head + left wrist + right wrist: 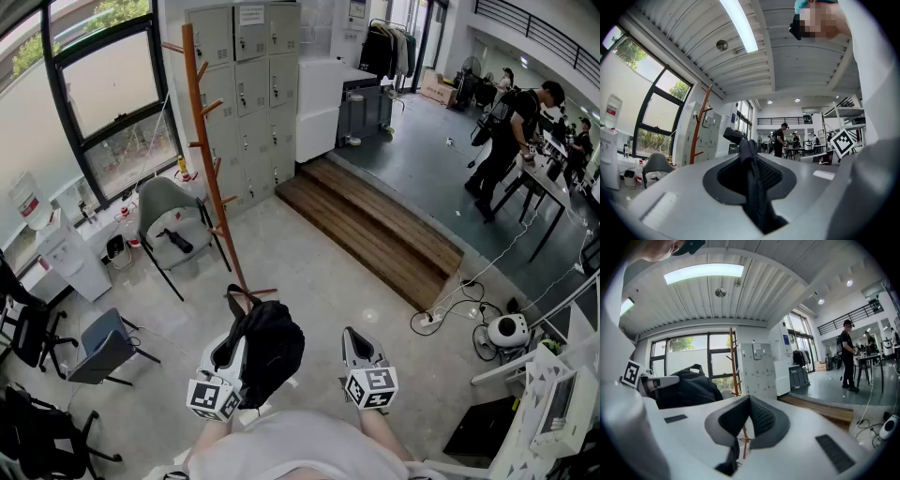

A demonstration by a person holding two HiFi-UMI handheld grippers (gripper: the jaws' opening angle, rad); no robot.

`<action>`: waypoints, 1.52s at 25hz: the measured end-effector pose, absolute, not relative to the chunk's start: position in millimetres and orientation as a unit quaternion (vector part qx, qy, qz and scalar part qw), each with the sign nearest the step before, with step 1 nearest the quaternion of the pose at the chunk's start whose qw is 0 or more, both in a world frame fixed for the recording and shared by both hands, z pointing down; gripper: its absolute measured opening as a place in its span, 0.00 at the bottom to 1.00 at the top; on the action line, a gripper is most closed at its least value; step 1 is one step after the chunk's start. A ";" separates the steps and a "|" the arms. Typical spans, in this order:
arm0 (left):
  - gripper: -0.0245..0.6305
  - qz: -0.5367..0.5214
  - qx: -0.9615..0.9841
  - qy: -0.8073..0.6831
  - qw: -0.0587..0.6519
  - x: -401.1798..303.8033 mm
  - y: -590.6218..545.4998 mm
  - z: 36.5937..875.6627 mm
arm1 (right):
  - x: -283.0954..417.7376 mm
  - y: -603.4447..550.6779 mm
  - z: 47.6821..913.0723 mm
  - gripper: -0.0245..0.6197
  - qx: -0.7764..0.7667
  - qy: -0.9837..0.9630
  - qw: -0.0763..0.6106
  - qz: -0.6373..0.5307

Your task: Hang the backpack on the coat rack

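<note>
One backpack (277, 342) clamped in left gripper (228, 352); one coat rack (733, 362); right gripper (352, 337) closed.

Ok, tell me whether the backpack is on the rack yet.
Not hung: the backpack hangs from the left gripper's shut jaws, apart from the coat rack.

Head view: high up, looks steeply down and fwd.
Left gripper view: low, level, faces fwd.
Right gripper view: low, faces fwd.
Shared: tall orange wooden coat rack (211, 159), grey metal lockers (253, 84).

No lettering is legible anywhere (the paper sheet (251, 15) on the lockers (246, 94) is blurred).
</note>
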State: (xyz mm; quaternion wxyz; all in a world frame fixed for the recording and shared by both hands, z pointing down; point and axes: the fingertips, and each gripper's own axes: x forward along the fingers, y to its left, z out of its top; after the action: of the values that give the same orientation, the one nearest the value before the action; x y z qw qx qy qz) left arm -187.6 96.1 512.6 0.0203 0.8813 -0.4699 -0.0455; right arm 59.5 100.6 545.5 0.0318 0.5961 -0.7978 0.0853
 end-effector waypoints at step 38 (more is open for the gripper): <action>0.14 -0.040 0.844 -0.535 0.007 -137.6 109.1 503.4 | 113.4 94.5 542.5 0.05 0.535 -0.841 0.017 0.081</action>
State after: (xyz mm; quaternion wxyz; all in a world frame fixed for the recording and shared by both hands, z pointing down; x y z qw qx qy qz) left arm -137.6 109.1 503.4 0.0069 0.8442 -0.5346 -0.0396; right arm 113.4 94.5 542.5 0.0167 0.5349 -0.8408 0.0810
